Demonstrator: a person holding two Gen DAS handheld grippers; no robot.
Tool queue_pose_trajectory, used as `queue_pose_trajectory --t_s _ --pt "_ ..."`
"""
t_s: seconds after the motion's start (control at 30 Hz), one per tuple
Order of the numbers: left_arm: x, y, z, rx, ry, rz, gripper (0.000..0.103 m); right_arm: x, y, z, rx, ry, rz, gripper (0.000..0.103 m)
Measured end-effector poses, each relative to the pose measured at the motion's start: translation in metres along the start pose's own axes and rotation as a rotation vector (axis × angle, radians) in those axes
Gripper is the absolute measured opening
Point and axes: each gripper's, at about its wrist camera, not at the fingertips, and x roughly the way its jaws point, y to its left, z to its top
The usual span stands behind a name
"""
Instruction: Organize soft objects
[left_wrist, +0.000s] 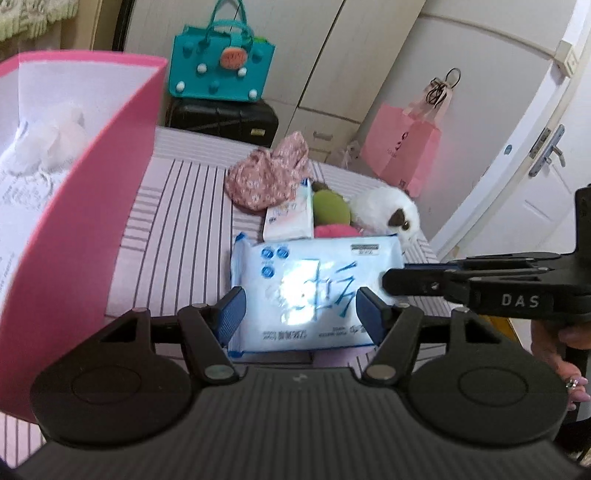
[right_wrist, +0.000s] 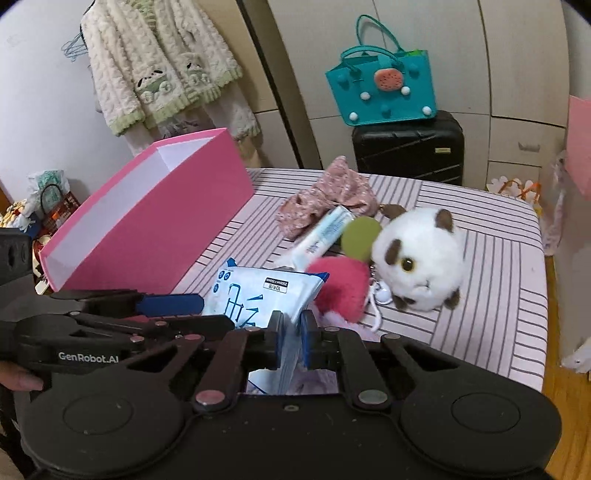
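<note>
Wipes pack (right_wrist: 258, 295) between closed jaws

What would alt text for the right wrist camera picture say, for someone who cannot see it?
The right gripper is shut on the edge of a blue-and-white wipes pack on a striped bed. Just beyond lie a white plush toy and a red pompom; an open pink box stands to the left.

Cream wardrobe (right_wrist: 388, 66), wooden floor (right_wrist: 557, 369)

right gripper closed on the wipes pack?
Yes. In the right wrist view the right gripper has its blue pads pressed on the edge of the white-and-blue wipes pack.
</note>
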Motion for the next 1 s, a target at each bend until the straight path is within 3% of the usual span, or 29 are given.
queue_pose_trajectory --t_s 0.17,0.27,0.47,0.63,0.77,1.0 --pt "0.007 0.008 -0.003 -0.023 0.016 0.034 0.068 0.003 -0.004 -0.006 0.004 -0.010 -0.005 0.013" --pt "0.009 0.012 -0.002 -0.054 0.023 0.013 0.068 0.004 -0.007 -0.008 0.008 -0.023 -0.002 0.013" --pt "0.013 0.015 -0.003 -0.095 0.050 -0.057 0.053 0.005 -0.009 -0.015 0.028 -0.055 0.008 0.016" --pt "0.008 0.013 -0.002 -0.068 0.031 -0.049 0.047 0.004 -0.006 -0.023 0.037 -0.087 -0.027 0.030" --pt "0.007 0.014 -0.002 -0.073 0.034 -0.051 0.047 0.001 0.001 -0.030 0.043 -0.096 -0.069 0.034" --pt "0.003 0.009 -0.004 -0.037 0.031 -0.036 0.047 0.002 0.013 -0.036 0.047 -0.098 -0.080 0.034"
